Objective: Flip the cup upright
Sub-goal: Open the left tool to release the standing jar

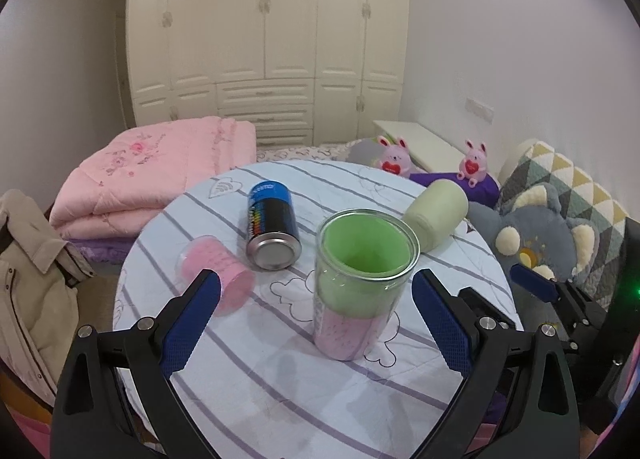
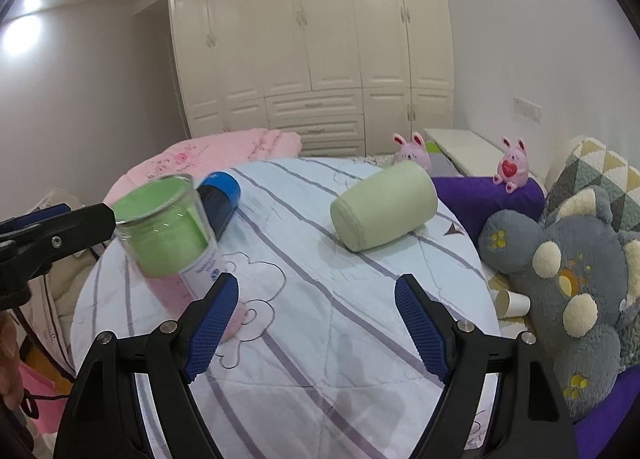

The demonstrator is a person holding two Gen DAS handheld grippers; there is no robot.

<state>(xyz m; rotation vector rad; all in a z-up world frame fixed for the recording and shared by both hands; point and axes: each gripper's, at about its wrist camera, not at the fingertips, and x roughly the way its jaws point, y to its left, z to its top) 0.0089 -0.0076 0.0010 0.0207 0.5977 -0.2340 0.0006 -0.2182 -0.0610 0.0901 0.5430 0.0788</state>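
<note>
Left claw (image 1: 316, 323) fills the lower frame of the left wrist view, blue-padded fingers (image 1: 191, 321) spread wide, nothing between the pads but air and cloth. Right claw (image 2: 316, 325) likewise spread in its own view, holding nothing; it also shows at the right edge of the left view.

Worktop (image 1: 280, 391): round, covered in pale cloth with purple stripes and outline drawings, takes the middle of both frames.

Pink folded quilt (image 1: 160, 175), upper left, beyond the worktop. Grey plush toy (image 1: 536, 243) at right, against a patterned cushion.

Clear cup (image 1: 362, 283), centre of left view, stands upright, mouth up, green liner in the upper part, pink below. It sits between the left claw's fingers in the picture but beyond their tips, apart from both pads. In the right wrist view the same cup (image 2: 170, 231) is at left, looking tilted, most likely from the lens.

Pale green cup (image 2: 384, 205) lies on its side, upper right of the worktop, base toward the right camera.

Blue and black can (image 1: 272, 227) lies on its side, left of the clear cup, metal end toward the camera.

Pink cup (image 1: 216, 273) lies on its side, partly behind the left finger.

Small paper cup (image 2: 512, 303) lies beside the plush, off the worktop.
</note>
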